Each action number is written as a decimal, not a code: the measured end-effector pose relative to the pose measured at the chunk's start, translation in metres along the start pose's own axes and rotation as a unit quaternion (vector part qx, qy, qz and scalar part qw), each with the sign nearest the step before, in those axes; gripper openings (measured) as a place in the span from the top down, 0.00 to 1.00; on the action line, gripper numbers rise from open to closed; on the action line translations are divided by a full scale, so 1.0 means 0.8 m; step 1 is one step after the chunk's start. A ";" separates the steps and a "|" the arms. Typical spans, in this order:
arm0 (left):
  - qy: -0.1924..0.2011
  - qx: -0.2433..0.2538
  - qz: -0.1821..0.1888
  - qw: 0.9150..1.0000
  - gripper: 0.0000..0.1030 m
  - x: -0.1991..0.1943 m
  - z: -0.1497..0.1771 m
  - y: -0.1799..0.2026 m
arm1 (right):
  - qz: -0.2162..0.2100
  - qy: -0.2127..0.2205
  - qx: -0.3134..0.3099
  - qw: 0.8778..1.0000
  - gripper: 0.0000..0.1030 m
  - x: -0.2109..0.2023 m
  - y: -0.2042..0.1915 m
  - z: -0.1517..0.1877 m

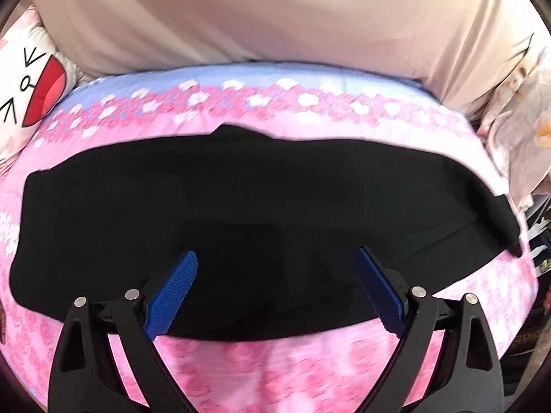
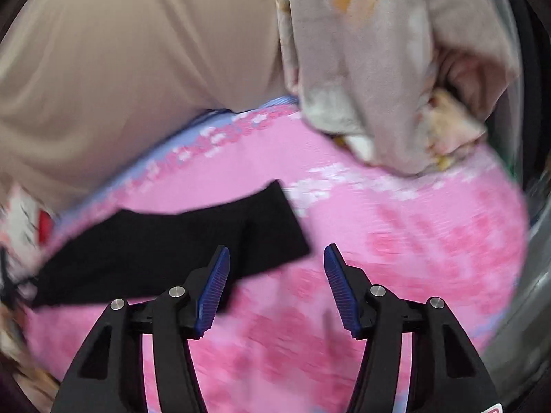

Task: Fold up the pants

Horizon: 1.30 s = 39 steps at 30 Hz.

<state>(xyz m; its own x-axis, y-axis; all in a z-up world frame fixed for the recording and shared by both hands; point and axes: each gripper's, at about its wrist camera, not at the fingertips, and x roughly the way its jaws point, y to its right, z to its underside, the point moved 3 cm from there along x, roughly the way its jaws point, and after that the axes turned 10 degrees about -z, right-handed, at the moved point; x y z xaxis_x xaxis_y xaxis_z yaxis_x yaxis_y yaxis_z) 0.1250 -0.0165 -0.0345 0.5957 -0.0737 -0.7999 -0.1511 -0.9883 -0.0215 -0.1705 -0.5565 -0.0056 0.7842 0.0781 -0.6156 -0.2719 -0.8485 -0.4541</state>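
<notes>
Cartoon pillow (image 1: pixel 32 86) at ten o'clock. Black pants (image 1: pixel 213 213) lie flat on the pink floral bed (image 1: pixel 292 361). My left gripper (image 1: pixel 277 258) hangs over them, jaws released. My right gripper (image 2: pixel 277 253) stands released, pants at its nine o'clock.

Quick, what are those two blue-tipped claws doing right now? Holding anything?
Left gripper: open, holding nothing, over the black pants.
Right gripper: open, holding nothing, over the pink bedspread beside the pants' end.
</notes>
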 end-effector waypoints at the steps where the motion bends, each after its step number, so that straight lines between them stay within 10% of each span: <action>1: 0.004 -0.002 0.007 1.000 0.12 -0.004 -0.001 0.004 | -0.018 -0.010 0.021 1.000 0.45 0.018 -0.002 -0.007; 6: 0.010 -0.002 0.008 1.000 0.11 -0.018 0.007 0.005 | 0.020 -0.116 -0.012 0.993 0.44 0.141 -0.022 0.007; 8: 0.005 -0.010 -0.005 1.000 0.11 -0.018 0.012 -0.010 | 0.040 -0.112 -0.076 0.990 0.90 0.153 -0.051 0.005; 9: 0.001 -0.015 -0.011 1.000 0.10 -0.017 0.013 -0.018 | 0.050 -0.114 -0.080 0.989 0.92 0.153 -0.057 0.000; 14: -0.007 -0.044 -0.030 0.999 0.11 -0.010 0.012 -0.053 | 0.116 -0.003 -0.165 0.979 0.92 0.077 -0.105 -0.072; 19: -0.008 -0.060 -0.024 0.998 0.10 -0.003 0.014 -0.066 | 0.217 -0.107 -0.120 0.963 0.83 0.147 -0.005 -0.063; 21: -0.015 -0.063 -0.043 0.997 0.10 0.000 0.020 -0.079 | 0.243 -0.086 -0.093 0.962 0.83 0.143 0.007 -0.059; 25: -0.025 -0.081 -0.066 0.994 0.10 0.000 0.034 -0.118 | 0.176 0.020 -0.120 0.977 0.73 0.073 -0.086 -0.054; 29: -0.036 -0.105 -0.065 0.992 0.10 0.008 0.044 -0.147 | 0.048 -0.040 -0.231 0.971 0.54 0.083 -0.253 0.020; 34: -0.035 -0.135 -0.033 0.990 0.10 0.004 0.058 -0.173 | -0.144 -0.170 -0.203 0.954 0.55 0.176 -0.399 0.128; 39: -0.028 -0.157 -0.037 0.987 0.10 -0.010 0.081 -0.218 | -0.168 -0.217 -0.111 0.955 0.55 0.260 -0.419 0.163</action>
<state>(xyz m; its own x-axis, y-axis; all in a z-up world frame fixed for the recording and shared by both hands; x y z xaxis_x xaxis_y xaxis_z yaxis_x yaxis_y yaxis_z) 0.0953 0.1654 -0.0636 0.5507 -0.0001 -0.8347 0.1480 -0.9841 0.0977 0.0110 -0.1876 -0.0649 0.4877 0.5340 -0.6907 0.1158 -0.8237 -0.5551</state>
